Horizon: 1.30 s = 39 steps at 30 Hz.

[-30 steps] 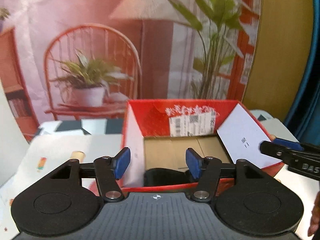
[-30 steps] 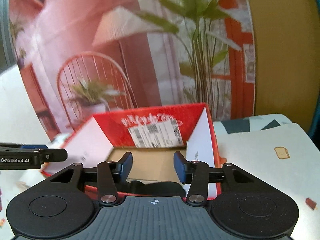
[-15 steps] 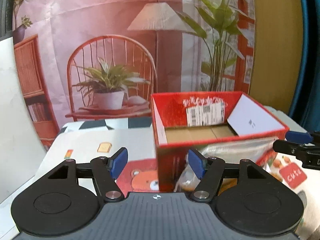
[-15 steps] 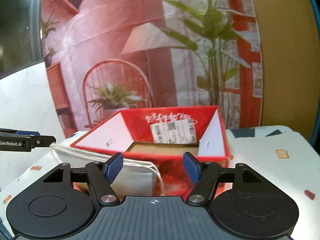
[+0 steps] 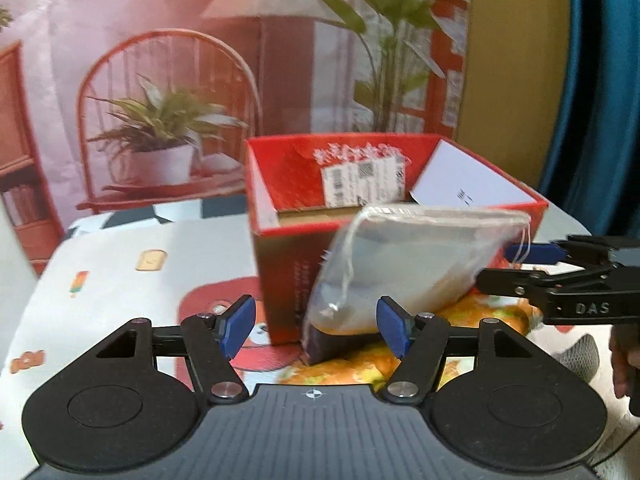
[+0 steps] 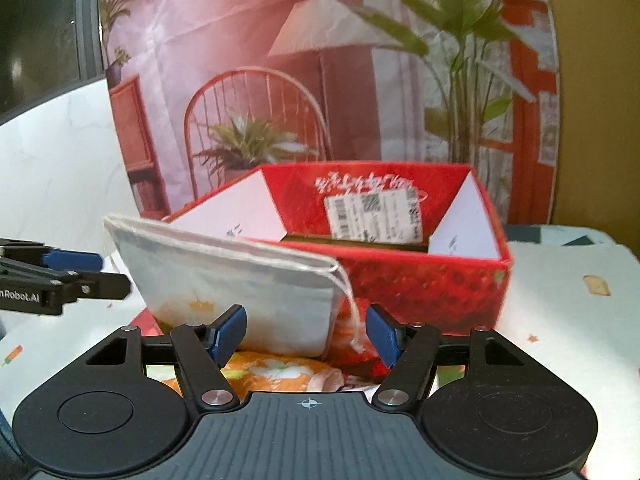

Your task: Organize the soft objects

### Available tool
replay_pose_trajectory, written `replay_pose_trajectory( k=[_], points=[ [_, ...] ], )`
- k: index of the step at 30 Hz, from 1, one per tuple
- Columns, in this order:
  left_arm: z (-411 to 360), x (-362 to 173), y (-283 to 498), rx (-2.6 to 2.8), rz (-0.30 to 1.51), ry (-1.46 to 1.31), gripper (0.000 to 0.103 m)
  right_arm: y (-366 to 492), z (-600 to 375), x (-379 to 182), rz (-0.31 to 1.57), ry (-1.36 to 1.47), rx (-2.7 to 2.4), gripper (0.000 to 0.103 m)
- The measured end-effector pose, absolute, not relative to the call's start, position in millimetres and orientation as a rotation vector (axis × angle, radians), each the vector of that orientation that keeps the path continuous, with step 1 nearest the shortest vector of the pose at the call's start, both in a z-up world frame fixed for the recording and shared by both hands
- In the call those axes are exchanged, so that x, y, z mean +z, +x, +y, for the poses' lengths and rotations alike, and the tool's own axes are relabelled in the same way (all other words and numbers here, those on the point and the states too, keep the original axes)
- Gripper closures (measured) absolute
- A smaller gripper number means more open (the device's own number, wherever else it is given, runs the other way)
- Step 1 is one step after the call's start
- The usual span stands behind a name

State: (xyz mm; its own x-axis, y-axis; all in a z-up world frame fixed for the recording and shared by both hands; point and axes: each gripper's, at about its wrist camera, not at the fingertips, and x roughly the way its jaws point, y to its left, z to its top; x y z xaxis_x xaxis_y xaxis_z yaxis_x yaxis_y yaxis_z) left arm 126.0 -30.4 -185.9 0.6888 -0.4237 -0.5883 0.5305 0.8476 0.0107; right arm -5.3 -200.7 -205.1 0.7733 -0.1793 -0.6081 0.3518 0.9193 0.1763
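Observation:
A white drawstring bag [image 5: 412,256] [image 6: 240,280] with something dark at its bottom leans against the front of the open red box [image 5: 280,272] [image 6: 432,284]. My left gripper [image 5: 316,330] is open just short of the bag's lower left corner, and its pads touch nothing. My right gripper [image 6: 305,334] is open too. The bag's lower edge shows between its fingers, and no pad presses on it. In the left wrist view the right gripper [image 5: 516,266] reaches in from the right beside the bag's upper corner. In the right wrist view the left gripper [image 6: 92,270] is apart from the bag.
An orange patterned soft item [image 5: 480,312] [image 6: 280,372] lies on the printed tablecloth [image 5: 120,280] under the bag. A room-scene backdrop [image 5: 200,80] stands close behind the box. A hand [image 5: 624,360] holds the right gripper. The box's white flaps [image 6: 464,220] stand up inside.
Both grippers have drawn back and down from over the box. The white bag has come into view leaning on the box front. The right jaws stand wider.

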Motion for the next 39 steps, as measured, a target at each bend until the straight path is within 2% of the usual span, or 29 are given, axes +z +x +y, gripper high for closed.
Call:
replay_pose_trajectory(
  k=[4,6,8,10,11,13,14,16,24,39],
  points=[
    [-40,-197,135,-0.576,0.633,0.202,0.036,3,-206,-215,0.647,0.311,-0.27,0.04],
    [-44,-200,141,-0.595,0.644,0.198,0.042,8,-210,-220,0.66,0.344,-0.254,0.041],
    [-48,-203,145,-0.612,0.656,0.192,0.055,12,-214,-224,0.672,0.374,-0.236,0.045],
    [-51,-204,147,-0.614,0.654,0.192,0.059,16,-216,-228,0.685,0.389,-0.223,0.054],
    [-52,-204,148,-0.614,0.654,0.193,0.064,17,-216,-229,0.687,0.39,-0.224,0.057],
    [-52,-204,149,-0.602,0.656,0.193,0.073,18,-217,-230,0.69,0.395,-0.227,0.073],
    [-52,-204,150,-0.597,0.658,0.191,0.076,17,-217,-231,0.689,0.398,-0.232,0.076],
    [-50,-203,151,-0.598,0.663,0.18,0.078,17,-219,-231,0.689,0.404,-0.24,0.085],
    [-48,-191,142,-0.597,0.629,0.164,0.08,14,-216,-219,0.673,0.406,-0.257,0.094],
    [-44,-145,125,-0.596,0.514,0.103,0.081,12,-213,-159,0.55,0.337,-0.267,0.097]
  ],
)
